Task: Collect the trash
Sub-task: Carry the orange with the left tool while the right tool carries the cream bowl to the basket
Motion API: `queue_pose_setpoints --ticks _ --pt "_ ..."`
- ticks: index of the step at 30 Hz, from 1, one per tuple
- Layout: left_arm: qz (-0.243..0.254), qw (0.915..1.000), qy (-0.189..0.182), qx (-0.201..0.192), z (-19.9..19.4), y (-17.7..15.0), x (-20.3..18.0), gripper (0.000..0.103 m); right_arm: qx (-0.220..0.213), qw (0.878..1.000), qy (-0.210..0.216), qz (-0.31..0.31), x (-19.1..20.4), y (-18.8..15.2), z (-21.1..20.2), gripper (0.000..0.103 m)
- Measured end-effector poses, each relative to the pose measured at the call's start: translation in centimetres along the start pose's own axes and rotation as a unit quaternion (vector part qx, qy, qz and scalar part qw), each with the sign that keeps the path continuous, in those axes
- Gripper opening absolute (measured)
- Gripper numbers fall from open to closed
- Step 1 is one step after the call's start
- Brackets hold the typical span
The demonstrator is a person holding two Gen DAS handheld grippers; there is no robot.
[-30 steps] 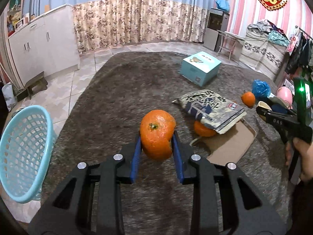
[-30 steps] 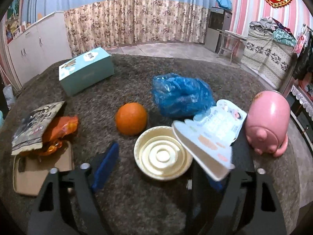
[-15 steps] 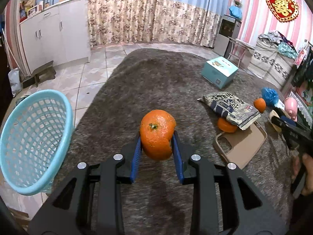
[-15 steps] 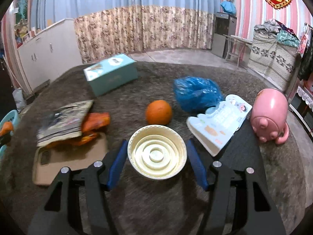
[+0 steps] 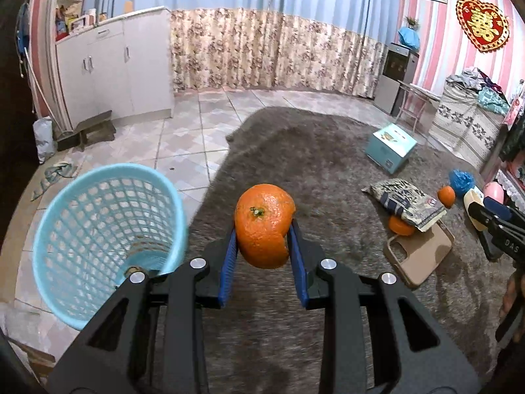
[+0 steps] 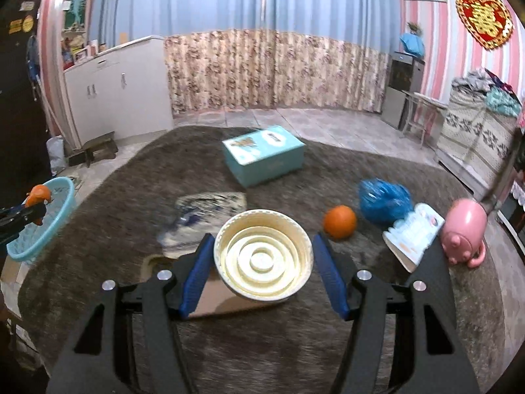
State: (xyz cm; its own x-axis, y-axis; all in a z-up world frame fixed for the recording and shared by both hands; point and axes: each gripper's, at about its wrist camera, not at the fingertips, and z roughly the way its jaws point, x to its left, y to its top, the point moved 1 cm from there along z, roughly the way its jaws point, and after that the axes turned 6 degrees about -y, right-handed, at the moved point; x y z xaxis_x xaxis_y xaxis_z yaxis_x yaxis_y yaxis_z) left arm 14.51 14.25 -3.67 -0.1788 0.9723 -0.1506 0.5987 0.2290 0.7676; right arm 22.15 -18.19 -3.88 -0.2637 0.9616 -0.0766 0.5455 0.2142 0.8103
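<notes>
Swinging left since the earlier frame, the left tongs point(image 5: 262, 244), clenched on the orange peel point(image 5: 263, 225), now hang just right of the blue basket point(image 5: 49, 229); next they need to get over its rim and release. Right tongs point(image 6: 262, 274) grip the cream lid point(image 6: 262, 259), lifted above the rug point(image 6: 295, 344).

A white cabinet point(image 5: 115, 69) stands by the floral curtain point(image 5: 272, 49) (a red heart ornament point(image 5: 482, 23) hangs right).

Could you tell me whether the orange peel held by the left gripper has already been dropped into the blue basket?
No, the orange peel sits clamped in the left gripper, beside the blue basket.
</notes>
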Motion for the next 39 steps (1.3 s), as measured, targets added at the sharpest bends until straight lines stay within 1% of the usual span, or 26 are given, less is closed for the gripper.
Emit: queue_pose_setpoints --ticks 5,11,23,28,33,36,38,39 --pt "-0.007 0.9998 0.019 -0.01 -1.5 0.4 2.5 0.029 -0.004 1.0 0.019 -0.015 3.3 0.6 -0.3 0.061" --pt "-0.014 0.9991 0.035 -0.018 -2.7 0.8 5.4 0.029 -0.011 0.998 0.04 -0.048 8.1 1.8 -0.5 0.061" --pt "-0.039 0.9973 0.054 -0.031 -3.2 1.0 10.8 0.029 -0.025 0.994 0.078 -0.077 15.6 3.8 -0.9 0.061" --pt "-0.056 0.9959 0.064 -0.032 -2.8 0.8 13.6 0.029 -0.023 0.991 0.1 -0.09 19.5 4.4 -0.2 0.061" --pt "-0.05 0.9957 0.075 -0.022 -1.7 0.6 15.4 0.029 -0.017 0.987 0.115 -0.107 23.0 4.6 0.8 0.061" --pt "-0.049 0.9965 0.067 -0.011 -0.5 0.6 16.4 0.029 -0.015 0.986 0.121 -0.111 24.3 4.8 1.3 0.061" --pt "-0.047 0.9967 0.065 -0.006 0.0 0.6 16.8 0.032 -0.011 0.986 0.123 -0.111 25.1 4.8 1.8 0.061" --pt "-0.046 0.997 0.063 -0.003 0.3 0.7 17.0 0.036 -0.009 0.986 0.125 -0.111 25.3 4.8 2.0 0.061"
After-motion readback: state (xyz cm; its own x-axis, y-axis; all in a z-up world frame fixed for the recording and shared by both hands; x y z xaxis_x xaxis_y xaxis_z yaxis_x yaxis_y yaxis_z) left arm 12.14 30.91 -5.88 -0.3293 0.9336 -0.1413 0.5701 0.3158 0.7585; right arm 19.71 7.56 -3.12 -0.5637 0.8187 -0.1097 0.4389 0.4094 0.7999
